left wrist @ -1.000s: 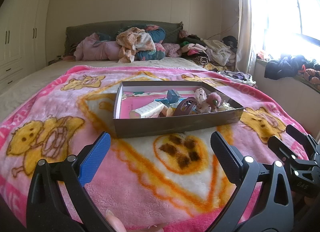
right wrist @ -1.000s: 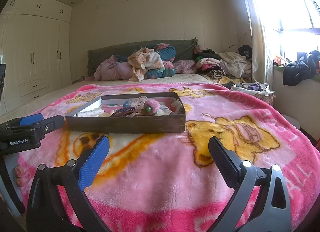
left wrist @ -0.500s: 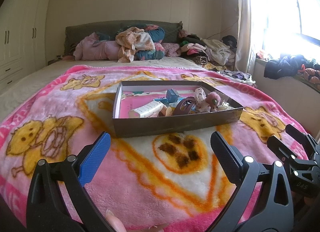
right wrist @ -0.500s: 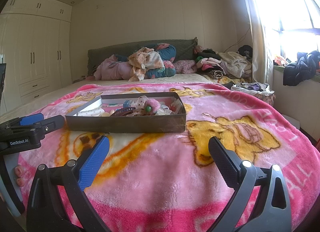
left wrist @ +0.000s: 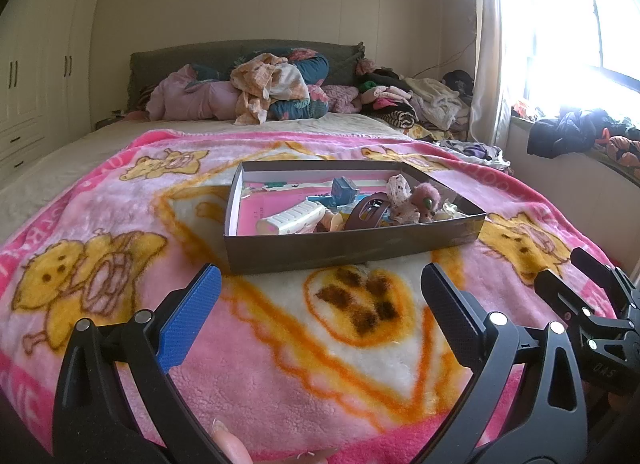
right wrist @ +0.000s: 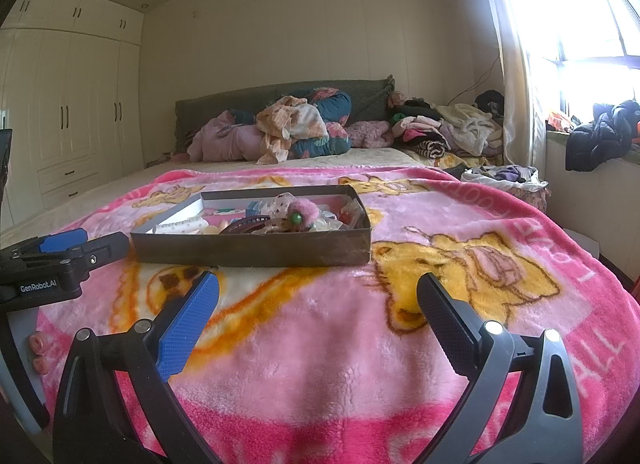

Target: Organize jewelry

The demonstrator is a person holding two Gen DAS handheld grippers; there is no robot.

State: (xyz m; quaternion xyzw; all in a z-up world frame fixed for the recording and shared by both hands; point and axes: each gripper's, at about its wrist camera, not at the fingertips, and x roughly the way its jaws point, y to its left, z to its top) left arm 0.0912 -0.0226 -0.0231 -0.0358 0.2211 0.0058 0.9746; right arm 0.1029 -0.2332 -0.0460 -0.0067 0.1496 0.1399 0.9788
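Note:
A shallow dark cardboard box (left wrist: pixel 352 250) (right wrist: pixel 252 254) sits on the pink blanket in the middle of the bed. It holds several hair things: a white comb clip (left wrist: pixel 290 218), a brown claw clip (left wrist: pixel 366 212), a blue clip (left wrist: pixel 342 190), a pink fluffy tie (left wrist: pixel 426 198) (right wrist: pixel 300 212) and a spotted bow (left wrist: pixel 398 186). My left gripper (left wrist: pixel 320 304) hangs open in front of the box's near wall, nothing between its fingers. My right gripper (right wrist: pixel 318 304) is open too, lower right of the box.
The pink cartoon blanket (left wrist: pixel 120 224) covers the bed's near half. Piled clothes and pillows (left wrist: pixel 272 88) lie at the headboard. White wardrobes (right wrist: pixel 72 116) stand left; a bright window with dark clothes on the sill (left wrist: pixel 576 132) is right. The left gripper's body (right wrist: pixel 52 268) shows at the right view's left edge.

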